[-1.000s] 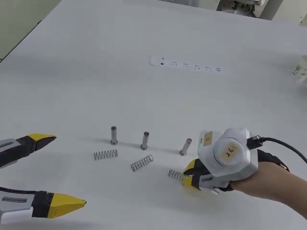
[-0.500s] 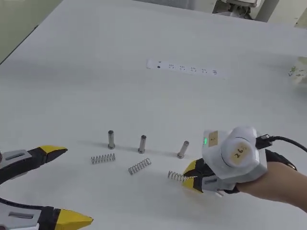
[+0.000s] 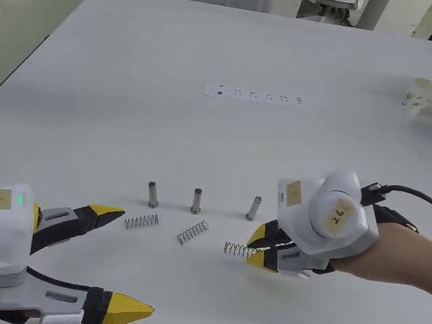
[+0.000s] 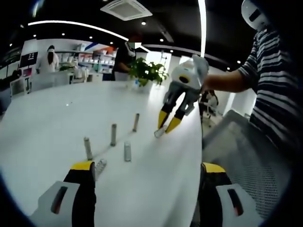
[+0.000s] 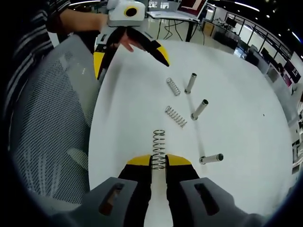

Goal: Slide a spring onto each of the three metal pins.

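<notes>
Bright, even overhead light leaves faint, soft shadows on the white desk (image 3: 135,81), while ceiling strips (image 4: 202,23) glare and edges bend in the 2 gripper views.

Open-plan office / tech showroom type space w/ a work bench. Big white table (image 3: 101,81) w/ a white power strip (image 3: 253,95) lying on it. Left gripper view: dark ceiling w/ long LED strips (image 4: 202,23) & a square AC vent (image 4: 127,8), potted plant (image 4: 147,72) at the table's far end, ppl (image 4: 49,59) standing by lit shelving (image 4: 92,60) in bkgd. Right gripper view: grey mesh office chair (image 5: 52,118) beside the table, a desk (image 5: 173,15) w/ a screen (image 5: 193,5) further off.
</notes>
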The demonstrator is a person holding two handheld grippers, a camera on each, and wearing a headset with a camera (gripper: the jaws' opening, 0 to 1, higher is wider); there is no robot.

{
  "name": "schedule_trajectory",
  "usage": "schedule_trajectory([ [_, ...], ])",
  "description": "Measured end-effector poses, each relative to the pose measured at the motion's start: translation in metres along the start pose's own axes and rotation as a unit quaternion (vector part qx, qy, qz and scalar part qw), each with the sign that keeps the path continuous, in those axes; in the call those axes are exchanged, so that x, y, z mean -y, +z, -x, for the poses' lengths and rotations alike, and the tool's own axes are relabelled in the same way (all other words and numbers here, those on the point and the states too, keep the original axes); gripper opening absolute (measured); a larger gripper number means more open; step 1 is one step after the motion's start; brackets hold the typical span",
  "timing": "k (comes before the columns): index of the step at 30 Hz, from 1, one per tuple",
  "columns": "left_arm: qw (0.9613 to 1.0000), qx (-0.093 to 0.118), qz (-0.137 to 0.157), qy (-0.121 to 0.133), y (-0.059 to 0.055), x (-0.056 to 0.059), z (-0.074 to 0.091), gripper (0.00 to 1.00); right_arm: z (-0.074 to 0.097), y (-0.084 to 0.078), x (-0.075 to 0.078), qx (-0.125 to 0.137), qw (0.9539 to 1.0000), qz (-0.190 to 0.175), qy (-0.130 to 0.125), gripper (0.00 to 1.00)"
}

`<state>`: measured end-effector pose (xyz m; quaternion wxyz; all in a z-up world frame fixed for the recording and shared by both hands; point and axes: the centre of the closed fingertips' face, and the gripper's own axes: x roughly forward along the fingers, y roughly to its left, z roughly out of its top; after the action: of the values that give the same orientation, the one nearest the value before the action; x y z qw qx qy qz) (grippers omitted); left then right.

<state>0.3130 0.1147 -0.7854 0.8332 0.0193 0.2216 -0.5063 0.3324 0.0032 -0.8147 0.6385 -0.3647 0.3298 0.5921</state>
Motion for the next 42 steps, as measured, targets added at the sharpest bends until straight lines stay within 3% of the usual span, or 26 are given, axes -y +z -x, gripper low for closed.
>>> schedule_trajectory([
  [6, 0.9993, 0.014, -0.008, -0.034, 0.015, 0.015, -0.02, 0.8, 0.003, 0.006, -0.005, 0.002, 0.9999, 0.01, 0.004, 0.08],
  [9, 0.9992, 0.018, -0.02, -0.031, 0.017, 0.015, -0.028, 0.73, 0.004, 0.009, -0.008, 0.004, 0.9999, 0.013, 0.005, 0.08],
  [17, 0.9977, 0.023, -0.022, -0.059, 0.022, 0.023, -0.045, 0.61, 0.009, 0.014, -0.008, 0.008, 0.9996, 0.028, -0.004, 0.08],
  [22, 0.9966, 0.037, -0.021, -0.071, 0.032, 0.025, -0.052, 0.51, 0.011, 0.016, -0.009, 0.011, 0.9993, 0.037, -0.004, 0.08],
  [27, 0.995, 0.025, -0.037, -0.089, 0.031, 0.03, -0.063, 0.4, 0.011, 0.02, -0.012, 0.014, 0.9991, 0.041, -0.001, 0.08],
  [42, 0.9925, 0.03, -0.042, -0.111, 0.035, 0.037, -0.079, 0.25, 0.016, 0.023, -0.015, 0.016, 0.9985, 0.053, 0.0, 0.08],
])
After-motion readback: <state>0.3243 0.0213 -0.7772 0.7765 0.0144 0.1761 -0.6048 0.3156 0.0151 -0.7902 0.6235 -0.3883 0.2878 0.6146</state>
